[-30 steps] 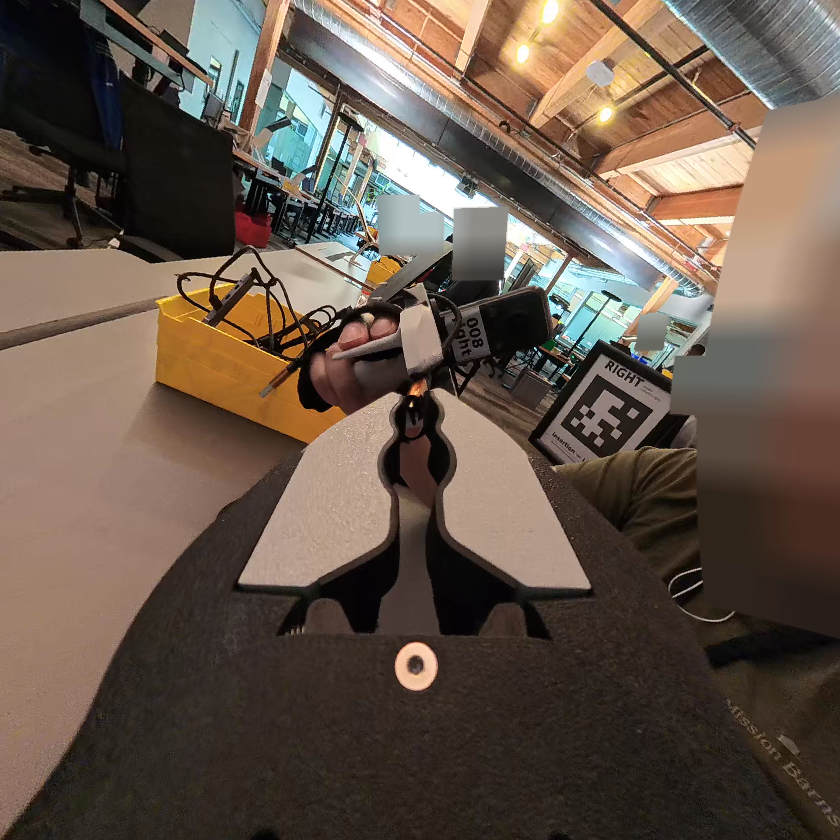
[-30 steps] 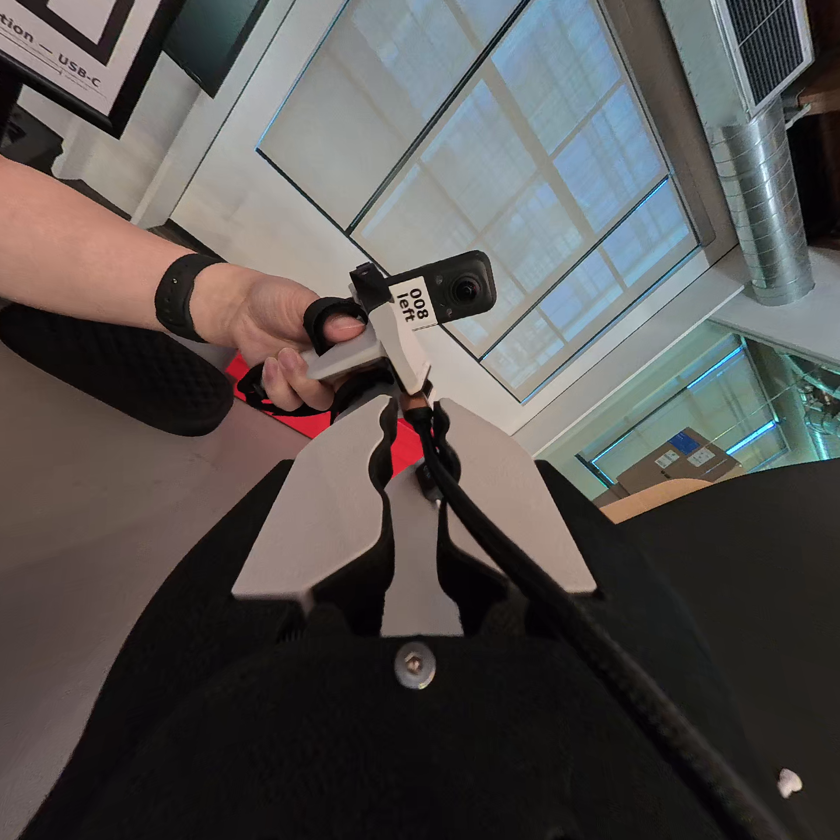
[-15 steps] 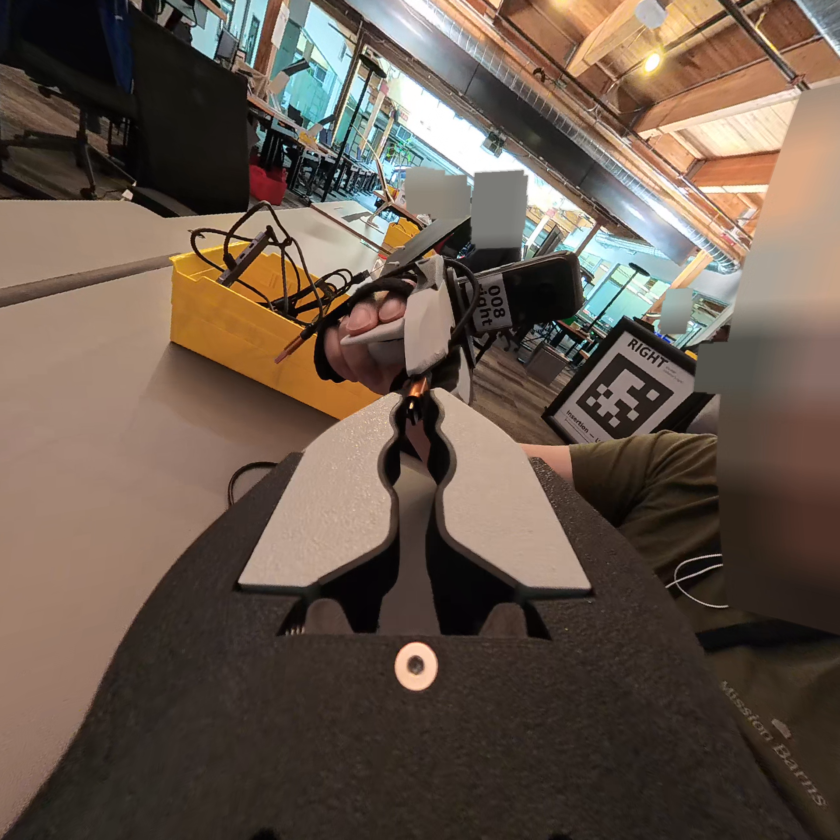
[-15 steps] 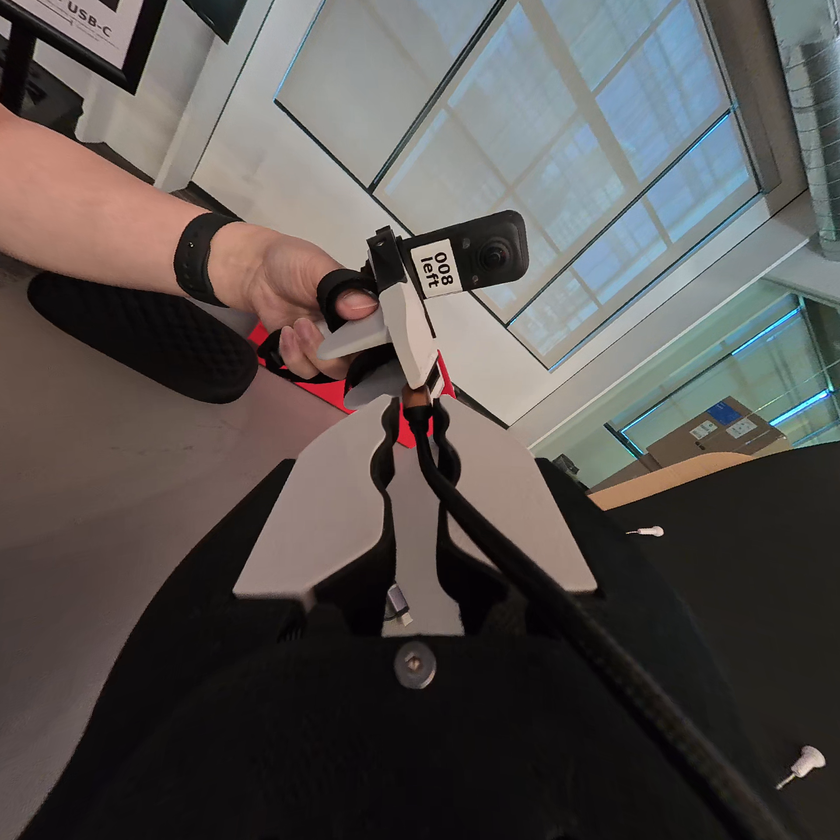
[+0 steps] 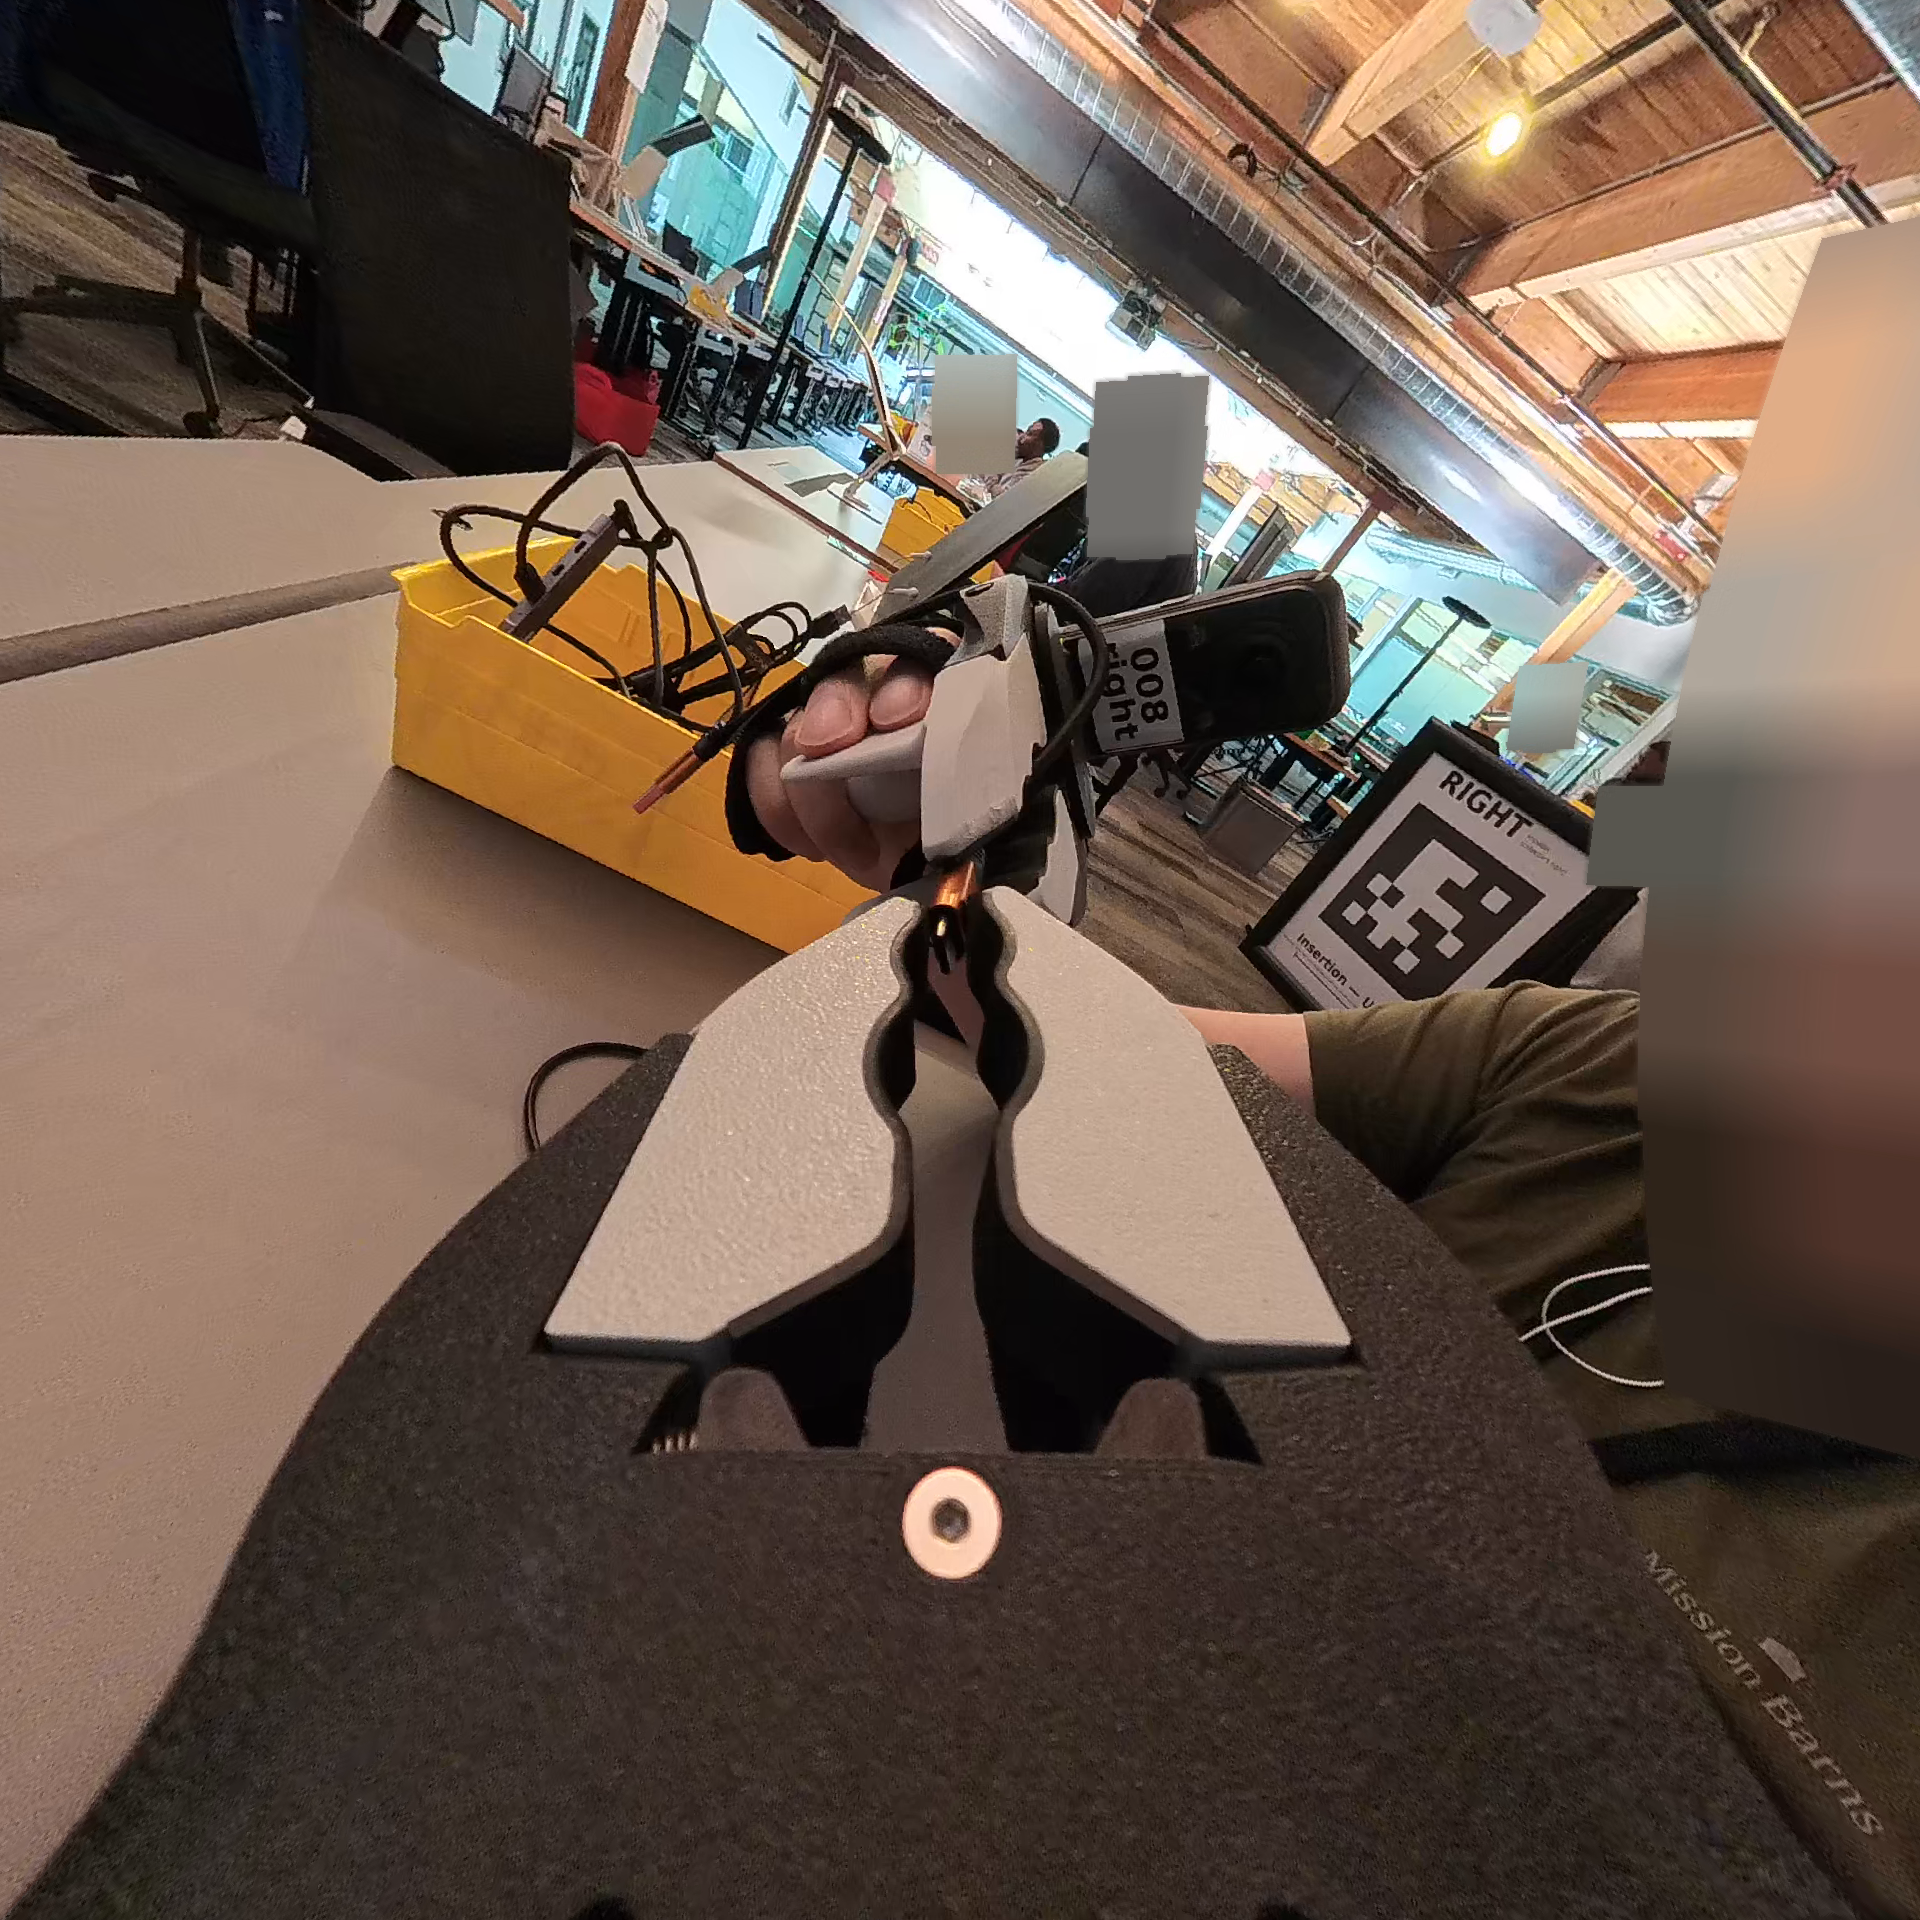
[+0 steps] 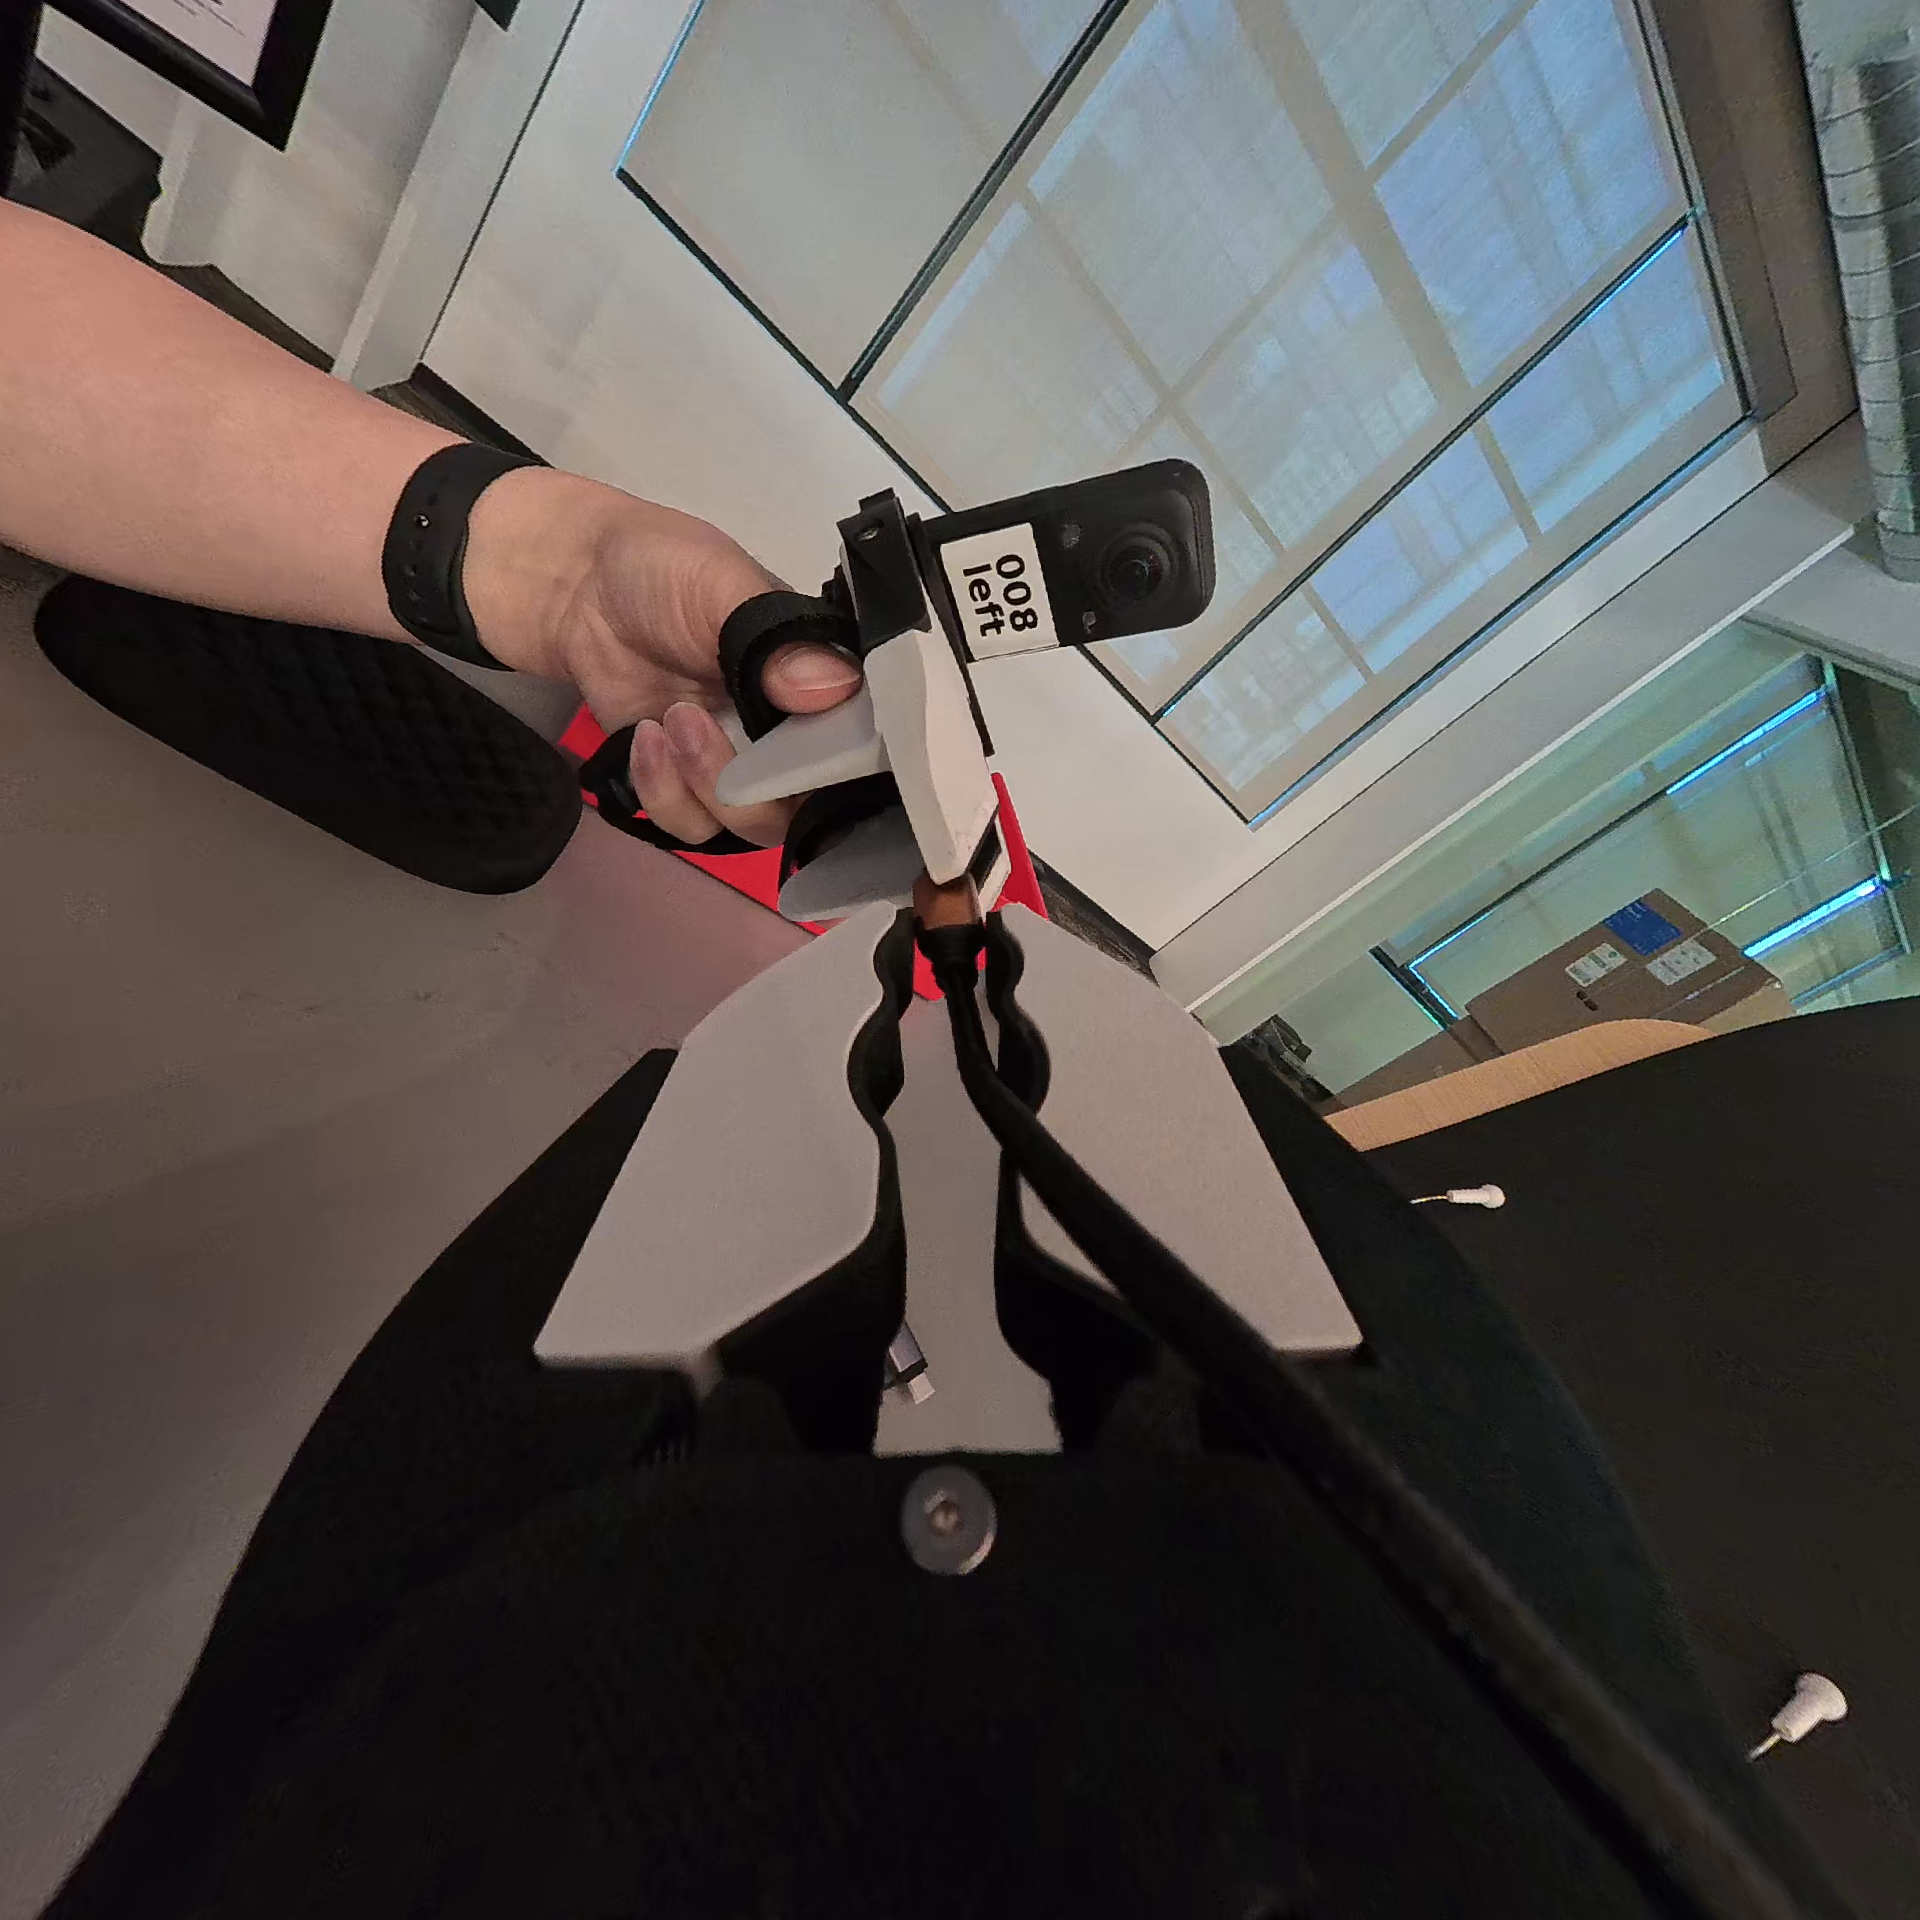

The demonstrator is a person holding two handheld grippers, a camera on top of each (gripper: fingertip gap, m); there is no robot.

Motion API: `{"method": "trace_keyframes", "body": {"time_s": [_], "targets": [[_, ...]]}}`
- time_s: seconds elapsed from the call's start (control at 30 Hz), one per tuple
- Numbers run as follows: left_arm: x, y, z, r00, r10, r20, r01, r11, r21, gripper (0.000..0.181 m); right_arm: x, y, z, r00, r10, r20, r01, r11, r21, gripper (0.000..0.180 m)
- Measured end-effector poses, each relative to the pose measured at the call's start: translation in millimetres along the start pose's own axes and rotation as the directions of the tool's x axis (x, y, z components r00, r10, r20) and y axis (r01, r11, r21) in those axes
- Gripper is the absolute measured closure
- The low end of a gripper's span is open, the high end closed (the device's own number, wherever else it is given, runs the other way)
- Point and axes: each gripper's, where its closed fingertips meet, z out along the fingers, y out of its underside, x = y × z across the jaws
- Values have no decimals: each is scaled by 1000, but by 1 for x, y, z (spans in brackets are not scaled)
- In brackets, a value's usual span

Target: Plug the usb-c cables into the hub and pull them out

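**A:** What has the right claw (image 6: 951, 922) got?

**B:** It's pinched tight on the black cable (image 6: 1039, 1122), just behind the copper plug (image 6: 948, 902). The left claw (image 5: 951, 916) meets it nose to nose. It's nearly closed on a small dark thing at the plug's tip (the hub (image 5: 940, 940), I judge, though it's mostly hidden).

**A:** Plugged in?

**B:** I can't tell whether it's seated. It looks like the joining step. Next calls for a straight push along the plug's line, with no twisting.

**A:** And the hands?

**B:** Both are raised above the counter (image 5: 208, 935). The left hand (image 6: 644, 623) and the right hand (image 5: 821, 779) face each other across the plug. Behind the plug, a yellow bin (image 5: 540, 727) holds spare cables (image 5: 675, 623).
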Motion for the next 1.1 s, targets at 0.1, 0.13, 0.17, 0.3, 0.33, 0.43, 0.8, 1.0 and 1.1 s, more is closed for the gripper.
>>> {"method": "trace_keyframes", "body": {"time_s": [0.1,0.13,0.17,0.3,0.33,0.43,0.8,1.0,1.1], "targets": [[-1,0,0,1000,-1,1,1,1000,-1,174,0,1,0,1000,-11,-4,11,1000,-9,166],[-1,0,0,1000,-3,1,3,1000,-3,174,0,1,0,1000,-12,-2,12,1000,-13,166],[-2,0,-1,1000,-8,2,8,1000,-7,174,0,2,0,1000,-14,0,14,1000,-19,166],[-3,1,-1,1000,-18,7,19,1000,-15,174,-1,3,0,1000,-20,6,20,999,-27,166],[-3,1,-1,1000,-20,6,20,1000,-16,174,-2,3,0,1000,-24,8,24,999,-30,165],[-4,1,-1,1000,-24,7,24,1000,-20,174,-2,4,1,999,-32,6,33,999,-38,165],[-5,4,-2,999,-36,12,37,998,-53,174,-5,6,1,998,-59,17,59,997,-58,166],[-8,2,-5,992,101,77,-96,993,-70,172,1,8,0,1000,-29,-9,28,997,-65,166],[-13,9,-21,951,265,160,-250,962,-107,160,16,12,-11,998,-14,-64,8,995,-95,166]]}}
